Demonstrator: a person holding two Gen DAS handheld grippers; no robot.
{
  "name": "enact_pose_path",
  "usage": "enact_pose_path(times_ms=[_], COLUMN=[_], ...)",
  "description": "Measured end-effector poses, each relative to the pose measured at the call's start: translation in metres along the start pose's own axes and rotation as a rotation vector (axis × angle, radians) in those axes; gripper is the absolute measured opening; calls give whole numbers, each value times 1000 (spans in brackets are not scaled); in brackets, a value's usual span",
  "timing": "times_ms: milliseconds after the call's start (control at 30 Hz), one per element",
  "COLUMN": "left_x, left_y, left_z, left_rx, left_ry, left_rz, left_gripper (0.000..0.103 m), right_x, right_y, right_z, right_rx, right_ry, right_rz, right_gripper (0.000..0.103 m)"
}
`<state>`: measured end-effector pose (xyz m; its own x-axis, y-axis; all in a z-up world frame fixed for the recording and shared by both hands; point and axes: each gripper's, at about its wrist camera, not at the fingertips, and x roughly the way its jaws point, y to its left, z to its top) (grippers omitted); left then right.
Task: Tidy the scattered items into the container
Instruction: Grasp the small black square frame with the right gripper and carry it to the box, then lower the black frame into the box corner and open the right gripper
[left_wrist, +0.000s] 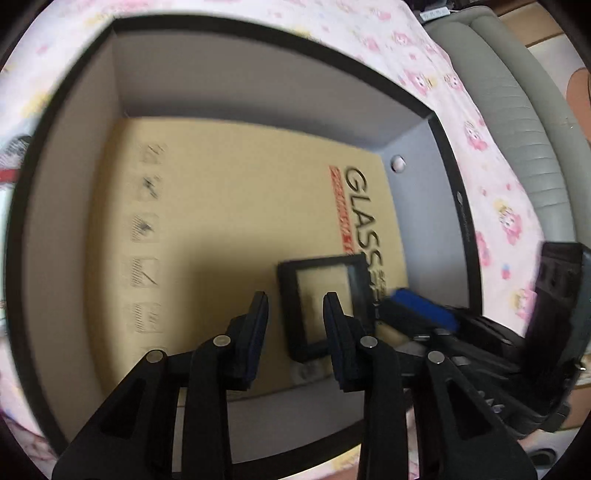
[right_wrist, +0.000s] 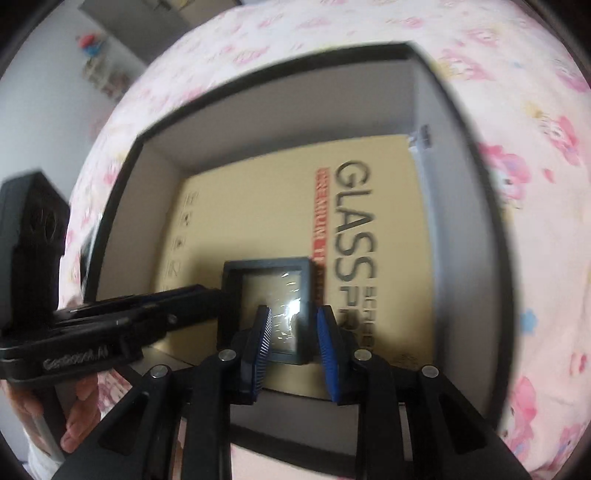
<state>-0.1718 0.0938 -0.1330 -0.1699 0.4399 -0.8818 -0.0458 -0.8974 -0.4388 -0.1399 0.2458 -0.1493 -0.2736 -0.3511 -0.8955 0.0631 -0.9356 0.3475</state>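
Both tools — left (left_wrist: 295, 306), right (right_wrist: 293, 321) — hover over the black frame (right_wrist: 267, 295).

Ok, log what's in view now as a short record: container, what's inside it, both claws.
container: black-rimmed box on a pink-patterned sheet
contents: flat tan pack printed GLASS; small black windowed case lying on it
left claw: open over the box, holding nothing
right claw: open, the case's near end between its fingers, no clear contact
image: blurred
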Motion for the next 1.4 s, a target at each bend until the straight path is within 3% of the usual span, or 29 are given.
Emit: enact_pose_path(times_ms=[200, 267, 333, 433, 567, 733, 933, 1067, 1167, 1267, 1400], left_x=[20, 26, 31, 19, 2, -12, -5, -5, 2, 13, 25], left_y=[-28, -38, -44, -38, -19, -13, -12, -11, -10, -26, -42], left_z=[-9, -13, -18, -26, -35, -49, -38, -35, -30, -16, -7], left_rx=[38, 44, 29, -25, -90, -65, -48, -66, -72, -55, -42], left_ry=[42, 59, 91, 3, -58, -74, -45, -66, -59, -54, -44], left_rz=[32, -6, -103, -77, -35, 2, -10, -6, -32, -33, -58], left_gripper=[25, 24, 24, 23, 22, 22, 22, 22, 22, 22, 22], right_x=[-24, -27, -31, -34, -25, 4, 29, 15, -7, -42, -71], right_y=[10, 9, 4, -2, 7, 36, 17, 6, 1, -10, -27], right_z=[0, 3, 5, 5, 4, 1, 14, 11, 6, 5, 9], right_rx=[-79, -94, -91, -84, -147, -304, -207, -189, -153, -89, 13], right_ry=[-144, -159, -169, -185, -142, -33, 64, -8, -66, -181, -300], right_rz=[-154, -189, -201, -215, -170, -139, -176, -329, -260, -170, -163], right_gripper=[24, 24, 24, 24, 24, 24, 23, 21, 21, 22, 22])
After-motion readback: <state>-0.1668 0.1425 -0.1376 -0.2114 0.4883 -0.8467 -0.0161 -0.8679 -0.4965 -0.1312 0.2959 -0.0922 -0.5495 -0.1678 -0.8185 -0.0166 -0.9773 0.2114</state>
